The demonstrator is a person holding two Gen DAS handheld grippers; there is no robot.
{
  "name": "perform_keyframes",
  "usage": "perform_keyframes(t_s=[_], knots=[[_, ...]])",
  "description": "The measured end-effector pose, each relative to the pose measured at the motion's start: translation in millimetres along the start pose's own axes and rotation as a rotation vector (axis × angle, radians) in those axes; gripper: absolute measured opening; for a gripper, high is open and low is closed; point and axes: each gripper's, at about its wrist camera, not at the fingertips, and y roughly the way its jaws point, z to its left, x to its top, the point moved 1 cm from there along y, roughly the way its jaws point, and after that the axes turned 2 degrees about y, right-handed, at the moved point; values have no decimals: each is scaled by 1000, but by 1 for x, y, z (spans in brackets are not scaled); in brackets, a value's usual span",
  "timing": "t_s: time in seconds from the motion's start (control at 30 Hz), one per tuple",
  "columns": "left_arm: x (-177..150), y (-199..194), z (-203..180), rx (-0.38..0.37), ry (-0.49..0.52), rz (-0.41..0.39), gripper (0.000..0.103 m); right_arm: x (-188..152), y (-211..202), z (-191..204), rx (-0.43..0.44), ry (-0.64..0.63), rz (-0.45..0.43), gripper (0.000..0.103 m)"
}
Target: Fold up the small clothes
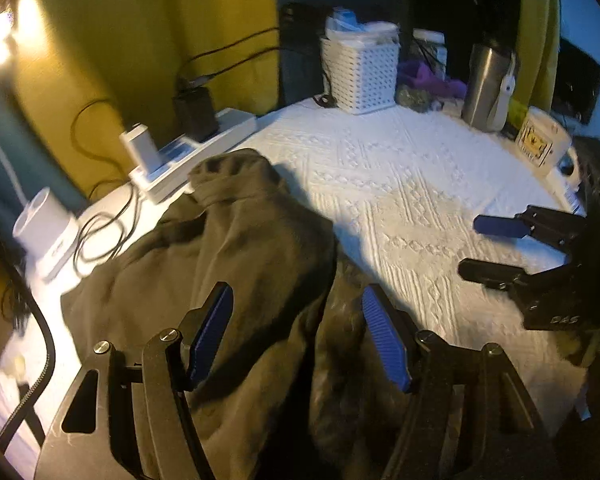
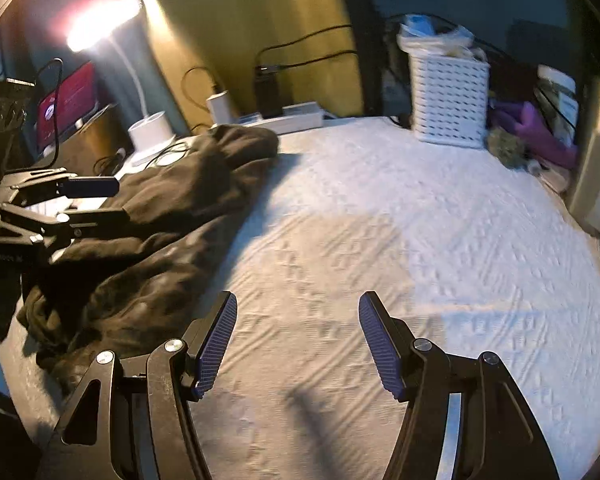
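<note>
A crumpled olive-brown garment (image 1: 252, 240) lies on the left part of the white textured tablecloth (image 1: 400, 184). My left gripper (image 1: 296, 292) hovers over the heap, its blue pads wide apart and not pressing the fabric. In the right wrist view the garment (image 2: 172, 208) is at the left, with the left gripper (image 2: 121, 200) beside it. My right gripper (image 2: 298, 298) stands open over bare tablecloth (image 2: 380, 220), nothing between its fingers. It also shows at the right edge of the left wrist view as the right gripper (image 1: 470, 247), apart from the garment.
A white slotted basket (image 1: 360, 76), a steel flask (image 1: 486, 84), purple cloth (image 1: 432, 76) and a small box (image 1: 540, 140) line the far edge. A power strip (image 1: 204, 148) with chargers, cables and a white lamp base (image 1: 46, 224) sit left of the garment.
</note>
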Motion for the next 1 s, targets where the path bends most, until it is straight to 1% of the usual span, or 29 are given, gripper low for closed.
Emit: perform_keyframes(t_s=[0.07, 0.13, 0.17, 0.2, 0.23, 0.27, 0.3, 0.33, 0.37, 0.4, 0.43, 0.47, 0.53, 0.67, 0.8, 0.93, 1.0], knots=[[7, 13, -5, 23, 42, 24, 68, 2, 1, -7, 15, 25, -2, 66], [12, 28, -13, 51, 105, 44, 67, 4, 2, -12, 26, 44, 2, 66], [14, 35, -15, 56, 132, 60, 67, 4, 4, -13, 31, 54, 8, 66], [16, 41, -17, 44, 152, 75, 67, 4, 6, -15, 36, 64, 18, 66], [17, 45, -18, 35, 163, 79, 67, 4, 9, -16, 40, 75, 31, 66], [17, 49, -18, 43, 176, 82, 66, 4, 11, -17, 46, 84, 38, 66], [16, 52, -18, 60, 194, 85, 57, 4, 11, -18, 51, 90, 39, 66], [16, 54, -18, 74, 210, 92, 53, 4, 11, -19, 58, 97, 39, 66], [15, 56, -17, 88, 219, 100, 41, 4, 12, -20, 64, 104, 41, 66], [14, 57, -12, 101, 217, 100, 22, 4, 13, -22, 69, 113, 46, 66], [14, 56, -8, 103, 208, 98, 18, 4, 12, -23, 73, 118, 47, 66], [14, 53, -4, 99, 192, 90, 17, 4, 13, -23, 76, 119, 46, 66], [14, 45, 6, 103, 165, 61, 8, 5, 13, -22, 74, 115, 48, 66], [12, 21, 31, 109, 75, -5, 8, 5, 15, -18, 54, 97, 48, 67], [6, -4, 69, 109, -43, -74, 7, 6, 19, -13, 20, 73, 57, 68], [-6, -21, 114, 103, -163, -114, 6, 12, 23, -2, 15, 61, 71, 68], [-13, -25, 132, 117, -195, -123, 6, 16, 24, 7, 16, 49, 70, 68]])
